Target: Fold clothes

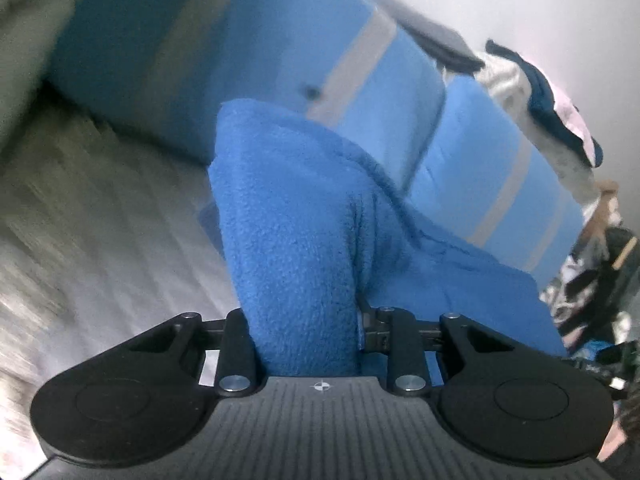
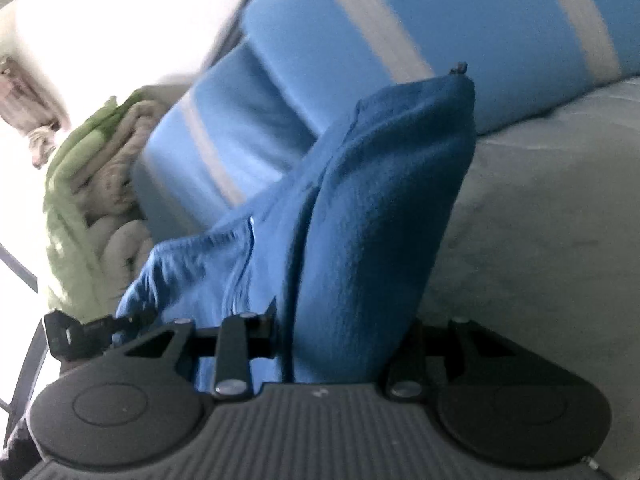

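Observation:
A blue fleece garment is bunched up and lifted off the grey surface. In the left wrist view my left gripper is shut on one thick fold of it, and the fleece covers the fingers. The cloth trails off to the right and downward. In the right wrist view the same blue fleece garment stands up in a tall fold. My right gripper is shut on its lower end, fingers buried in the cloth. A loose part hangs to the left.
Light blue cushions with grey stripes stand behind the garment. A pile of dark blue, white and pink clothes lies at the right. A folded green and beige blanket sits at the left. Grey bedding spreads to the right.

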`<state>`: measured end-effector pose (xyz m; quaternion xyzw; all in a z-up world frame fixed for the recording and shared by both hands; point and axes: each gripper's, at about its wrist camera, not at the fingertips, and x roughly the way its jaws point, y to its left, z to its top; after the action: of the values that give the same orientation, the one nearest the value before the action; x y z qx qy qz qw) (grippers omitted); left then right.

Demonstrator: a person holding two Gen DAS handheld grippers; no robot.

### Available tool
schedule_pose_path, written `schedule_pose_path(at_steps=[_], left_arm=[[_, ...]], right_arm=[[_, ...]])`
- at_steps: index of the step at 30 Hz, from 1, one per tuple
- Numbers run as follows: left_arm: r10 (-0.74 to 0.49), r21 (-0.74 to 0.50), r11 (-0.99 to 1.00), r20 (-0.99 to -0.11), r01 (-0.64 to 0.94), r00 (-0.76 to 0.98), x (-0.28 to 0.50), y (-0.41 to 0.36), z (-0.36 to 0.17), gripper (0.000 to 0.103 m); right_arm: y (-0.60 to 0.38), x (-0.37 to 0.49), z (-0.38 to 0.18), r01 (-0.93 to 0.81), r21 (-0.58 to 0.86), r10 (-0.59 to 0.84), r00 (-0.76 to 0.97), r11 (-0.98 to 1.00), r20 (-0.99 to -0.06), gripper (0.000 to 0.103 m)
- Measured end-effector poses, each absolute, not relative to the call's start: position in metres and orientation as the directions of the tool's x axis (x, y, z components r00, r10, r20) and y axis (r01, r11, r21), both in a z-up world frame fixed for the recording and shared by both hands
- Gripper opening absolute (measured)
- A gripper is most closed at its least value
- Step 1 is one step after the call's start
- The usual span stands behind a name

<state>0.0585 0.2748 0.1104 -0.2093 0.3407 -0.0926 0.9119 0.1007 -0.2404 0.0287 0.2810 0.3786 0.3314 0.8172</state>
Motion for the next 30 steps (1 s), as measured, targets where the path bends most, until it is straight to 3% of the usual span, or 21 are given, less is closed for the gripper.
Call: schedule_pose_path(at_steps=[7,9,10,11,12,13,15,17,19,24,30], left_arm=[[-0.110,-0.241,0.969,-0.623,-0.056,0.775,0.040,0.325,0.162,0.029],[-0.028,-0.149,0.985,-0.636,-0.087,0.771,0.042,0.333,0.166,0.035],[0.013,-0.103,0.989,-0.640,-0.103,0.768,0.043,0.337,0.169,0.045],[0.056,-0.055,0.991,-0.642,-0.119,0.765,0.045,0.341,0.171,0.056],[0.151,0.035,0.985,-0.639,-0.167,0.754,0.047,0.341,0.165,0.059],[0.245,0.125,0.969,-0.628,-0.214,0.739,0.050,0.342,0.160,0.061],[0.387,0.238,0.922,-0.569,-0.304,0.726,0.051,0.344,0.154,0.063],[0.441,0.234,0.897,-0.512,-0.374,0.738,0.046,0.350,0.153,0.076],[0.391,0.170,0.918,-0.527,-0.357,0.755,0.045,0.355,0.150,0.076],[0.373,0.194,0.927,-0.548,-0.319,0.749,0.048,0.346,0.120,0.077],[0.308,0.110,0.945,-0.608,-0.306,0.732,0.055,0.356,0.057,0.077]], right_arm=[[-0.158,0.099,0.047,-0.407,0.759,0.846,0.399,0.508,-0.353,0.037],[-0.135,0.097,0.048,-0.416,0.761,0.857,0.371,0.497,-0.357,0.042],[-0.125,0.099,0.044,-0.402,0.756,0.848,0.365,0.517,-0.386,0.048],[-0.116,0.101,0.040,-0.389,0.739,0.829,0.359,0.550,-0.428,0.078],[-0.108,0.102,0.036,-0.377,0.721,0.810,0.352,0.582,-0.470,0.098],[-0.101,0.103,0.034,-0.377,0.689,0.784,0.357,0.619,-0.508,0.103],[-0.100,0.101,0.037,-0.415,0.598,0.727,0.417,0.686,-0.545,0.103],[-0.105,0.100,0.040,-0.424,0.562,0.704,0.451,0.710,-0.549,0.103],[-0.109,0.100,0.039,-0.412,0.573,0.705,0.454,0.709,-0.545,0.103],[-0.120,0.092,0.033,-0.384,0.580,0.695,0.440,0.718,-0.569,0.103],[-0.127,0.086,0.029,-0.392,0.534,0.663,0.452,0.749,-0.597,0.103]])
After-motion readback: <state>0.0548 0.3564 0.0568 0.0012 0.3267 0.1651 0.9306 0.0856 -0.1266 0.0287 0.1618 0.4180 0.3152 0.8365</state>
